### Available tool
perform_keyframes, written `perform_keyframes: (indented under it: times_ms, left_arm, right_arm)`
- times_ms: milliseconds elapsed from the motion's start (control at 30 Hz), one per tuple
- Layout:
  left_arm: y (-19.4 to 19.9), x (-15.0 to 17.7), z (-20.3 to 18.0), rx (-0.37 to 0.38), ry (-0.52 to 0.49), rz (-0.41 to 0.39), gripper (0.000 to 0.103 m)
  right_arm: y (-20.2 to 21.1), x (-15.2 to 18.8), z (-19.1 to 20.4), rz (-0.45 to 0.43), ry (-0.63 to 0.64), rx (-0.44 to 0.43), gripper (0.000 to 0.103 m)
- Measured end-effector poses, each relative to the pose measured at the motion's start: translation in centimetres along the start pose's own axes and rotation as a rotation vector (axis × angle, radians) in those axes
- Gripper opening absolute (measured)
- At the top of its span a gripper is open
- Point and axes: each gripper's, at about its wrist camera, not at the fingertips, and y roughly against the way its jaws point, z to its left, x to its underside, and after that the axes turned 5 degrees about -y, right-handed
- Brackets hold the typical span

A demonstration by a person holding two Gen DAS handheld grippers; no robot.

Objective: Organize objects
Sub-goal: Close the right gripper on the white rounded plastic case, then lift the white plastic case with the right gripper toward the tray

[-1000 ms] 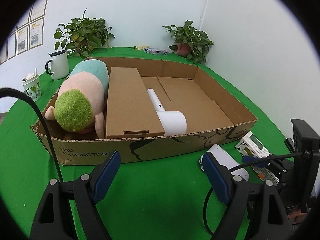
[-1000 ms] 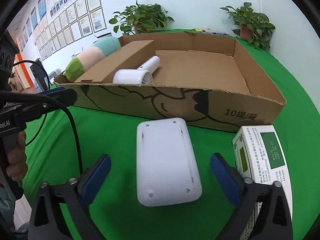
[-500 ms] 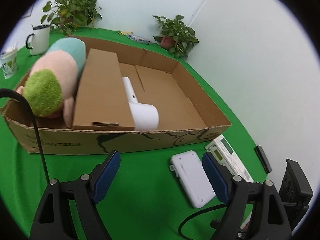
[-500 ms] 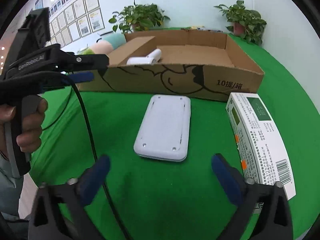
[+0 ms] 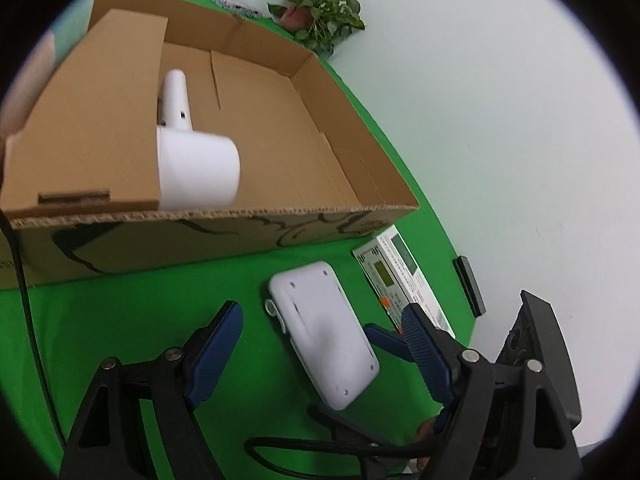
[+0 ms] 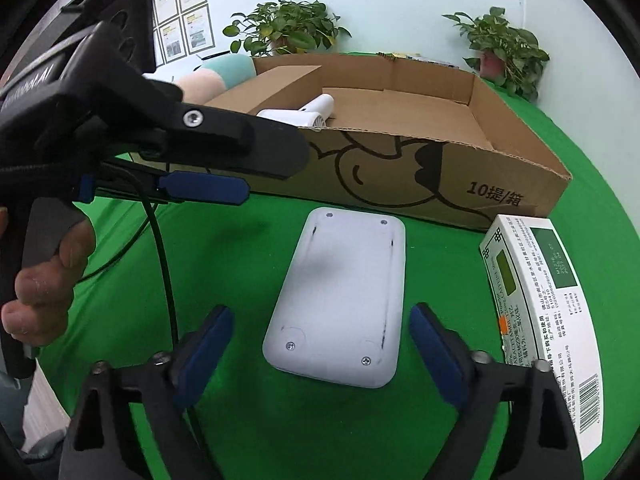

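Note:
A white flat device (image 6: pixel 340 300) lies screws-up on the green cloth in front of the cardboard box (image 6: pixel 400 184). My right gripper (image 6: pixel 320 320) straddles its near end. Its jaws are closing and the pads stand clear of the device's sides. My left gripper (image 5: pixel 320 328) hovers over the same device (image 5: pixel 324 332), open wide, jaws closing a little, nothing touched. It reaches in from the left (image 6: pixel 268 174) in the right wrist view. One of my right gripper's fingers (image 5: pixel 386 342) shows beside the device. In the box lie a white hair dryer (image 5: pixel 192 160) and a brown carton (image 5: pixel 92 120).
A white-and-green carton (image 6: pixel 536 300) lies right of the device, close to the box's corner. A plush toy (image 6: pixel 212 76) fills the box's left end. Potted plants (image 6: pixel 504 52) stand at the back. A person's hand (image 6: pixel 44 288) grips the left handle; its cable (image 6: pixel 164 248) hangs over the cloth.
The left wrist view swung right and dipped, so the device now lies between its fingers. The right gripper drew back, widened, then narrowed around the device's near end.

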Motion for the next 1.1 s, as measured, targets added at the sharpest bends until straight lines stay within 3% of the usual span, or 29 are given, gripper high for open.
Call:
perform_keyframes:
  times_ms: [33, 233, 400, 467, 733, 800, 867, 1033, 1067, 1100]
  left_arm:
    - [-0.2, 0.2, 0.0, 0.006, 0.007, 0.008, 0.081]
    - [-0.6, 1.9, -0.3, 0.082, 0.059, 0.061, 0.081]
    - [-0.5, 4.4, -0.7, 0.157, 0.116, 0.093, 0.081]
    - [-0.5, 5.0, -0.7, 0.163, 0.136, 0.095, 0.081]
    - [-0.9, 6.0, -0.7, 0.138, 0.201, 0.126, 0.08]
    - [-1.3, 6.3, -0.7, 0.12, 0.212, 0.144, 0.071]
    - [-1.3, 6.3, -0.7, 0.114, 0.222, 0.14, 0.07]
    - [-1.3, 6.4, -0.7, 0.081, 0.226, 0.136, 0.058]
    - [-1.3, 6.4, -0.7, 0.066, 0.221, 0.136, 0.054]
    - [-1.4, 6.4, -0.7, 0.053, 0.218, 0.138, 0.044]
  right_arm:
    - [-0.1, 0.1, 0.2, 0.0, 0.016, 0.025, 0.069]
    - [0.9, 1.6, 0.8, -0.004, -0.003, 0.039, 0.066]
    - [2.8, 4.0, 0.8, 0.037, -0.086, -0.04, 0.064]
    - [2.9, 4.6, 0.4, 0.064, -0.151, -0.084, 0.064]
    - [3.2, 5.0, 1.1, 0.057, -0.157, -0.087, 0.063]
    - [3.3, 5.1, 0.9, 0.054, -0.145, -0.084, 0.063]
    - [3.4, 5.2, 1.3, 0.054, -0.139, -0.099, 0.063]
    - [3.1, 5.3, 1.6, 0.048, -0.133, -0.09, 0.063]
    - [3.1, 5.3, 1.6, 0.047, -0.133, -0.089, 0.063]
    - [3.1, 5.2, 1.7, 0.046, -0.13, -0.083, 0.063]
